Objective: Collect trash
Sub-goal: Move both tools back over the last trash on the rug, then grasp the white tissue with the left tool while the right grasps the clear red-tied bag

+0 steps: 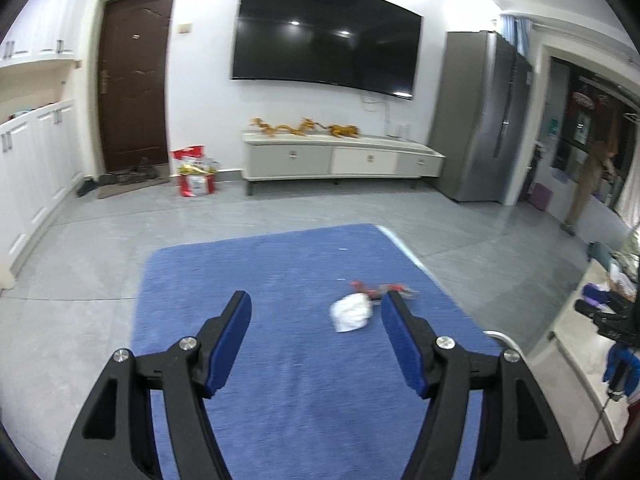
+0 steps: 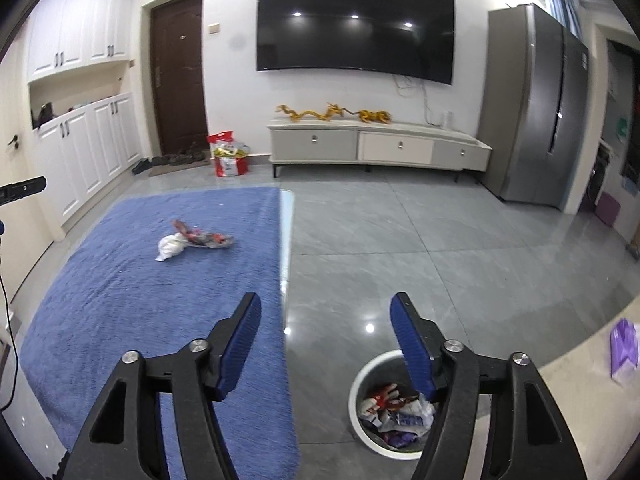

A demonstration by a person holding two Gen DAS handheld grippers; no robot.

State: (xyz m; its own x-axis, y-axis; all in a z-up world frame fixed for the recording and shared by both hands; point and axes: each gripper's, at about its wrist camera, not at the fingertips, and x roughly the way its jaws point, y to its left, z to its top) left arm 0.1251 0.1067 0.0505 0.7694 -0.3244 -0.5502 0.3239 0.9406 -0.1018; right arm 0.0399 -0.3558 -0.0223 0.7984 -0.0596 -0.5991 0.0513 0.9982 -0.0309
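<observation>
A crumpled white tissue lies on the blue cloth-covered table, touching a red and silver wrapper just behind it. My left gripper is open and empty, with the tissue between its fingertips and nearer the right finger. In the right wrist view the tissue and wrapper lie far ahead to the left on the table. My right gripper is open and empty, above the table's right edge and a white trash bin on the floor that holds several wrappers.
Grey tiled floor surrounds the table. A TV cabinet and a wall TV stand at the back, a fridge at the right. A beige counter with a purple packet is at the right.
</observation>
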